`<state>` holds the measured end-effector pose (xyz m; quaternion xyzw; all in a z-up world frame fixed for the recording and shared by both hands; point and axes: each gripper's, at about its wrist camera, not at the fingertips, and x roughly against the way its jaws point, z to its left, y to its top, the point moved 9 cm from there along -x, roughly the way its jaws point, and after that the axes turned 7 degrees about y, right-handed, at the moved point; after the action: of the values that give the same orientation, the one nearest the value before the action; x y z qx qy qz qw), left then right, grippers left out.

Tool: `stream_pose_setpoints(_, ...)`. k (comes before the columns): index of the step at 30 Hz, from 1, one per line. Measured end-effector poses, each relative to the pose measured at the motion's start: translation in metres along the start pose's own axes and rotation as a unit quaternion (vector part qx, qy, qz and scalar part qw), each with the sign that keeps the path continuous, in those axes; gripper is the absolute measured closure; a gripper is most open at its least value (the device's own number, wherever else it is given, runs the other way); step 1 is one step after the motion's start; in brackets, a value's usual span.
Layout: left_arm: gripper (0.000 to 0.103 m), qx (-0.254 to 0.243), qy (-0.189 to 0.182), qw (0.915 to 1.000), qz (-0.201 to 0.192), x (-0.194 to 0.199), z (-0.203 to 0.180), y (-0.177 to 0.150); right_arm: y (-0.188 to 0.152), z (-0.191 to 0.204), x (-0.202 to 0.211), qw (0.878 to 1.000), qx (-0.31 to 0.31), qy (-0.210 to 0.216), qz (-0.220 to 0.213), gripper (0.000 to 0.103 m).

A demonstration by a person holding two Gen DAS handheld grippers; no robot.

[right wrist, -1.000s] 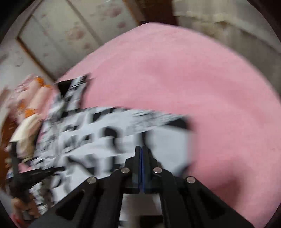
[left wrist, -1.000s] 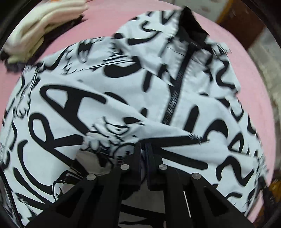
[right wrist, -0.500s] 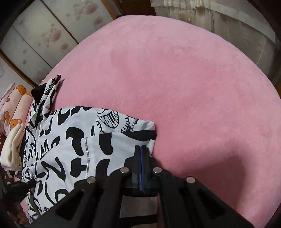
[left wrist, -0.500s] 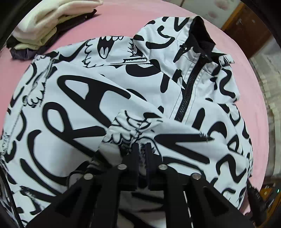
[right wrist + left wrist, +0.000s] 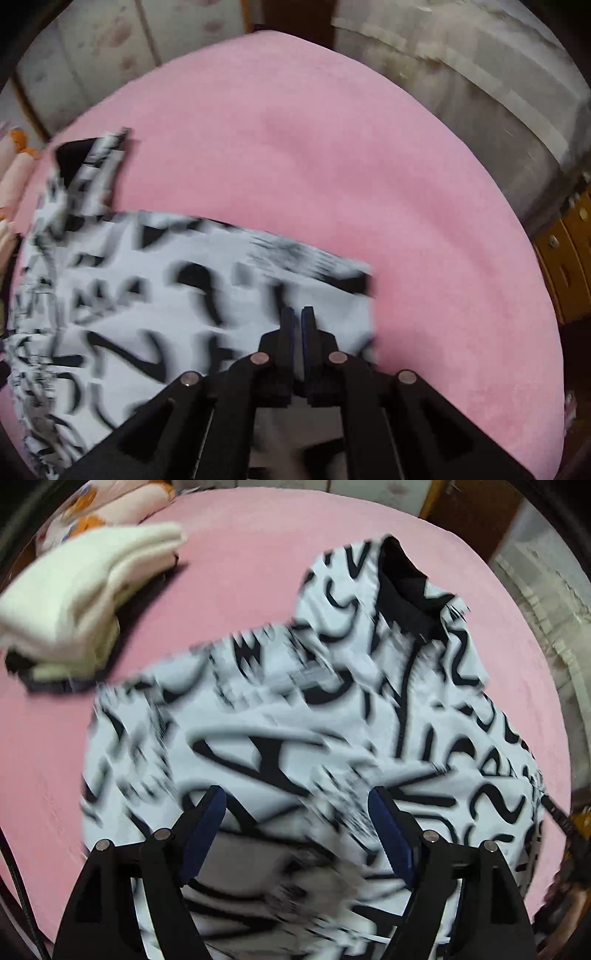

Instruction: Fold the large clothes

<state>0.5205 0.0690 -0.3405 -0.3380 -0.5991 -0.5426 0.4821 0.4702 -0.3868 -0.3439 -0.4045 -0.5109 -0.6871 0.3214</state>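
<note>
jacket (image 5: 295, 720): print motion-blurred | hem cut off by bottom edge | right hand-held gripper (image 5: 297, 317): grip unclear

We saw soft, even indoor light with no glare. Motion blur smeared the black-and-white jacket (image 5: 332, 720) in both views, worst near the lower middle of the left one, while each claw's black frame stayed crisp. The cream folded stack (image 5: 77, 602) cast a short dark shadow on the pink bed (image 5: 240, 561). Fisheye curvature bent the edges, and the corners fell black.
</note>
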Motion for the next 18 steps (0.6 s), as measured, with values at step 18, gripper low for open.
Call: stream_pose_setpoints(18, 0.025, -0.166, 0.025, 0.9850, 0.040, -0.075, -0.001, 0.281, 0.187, 0.175, -0.065, 0.980, 0.021, 0.171, 0.103, 0.066)
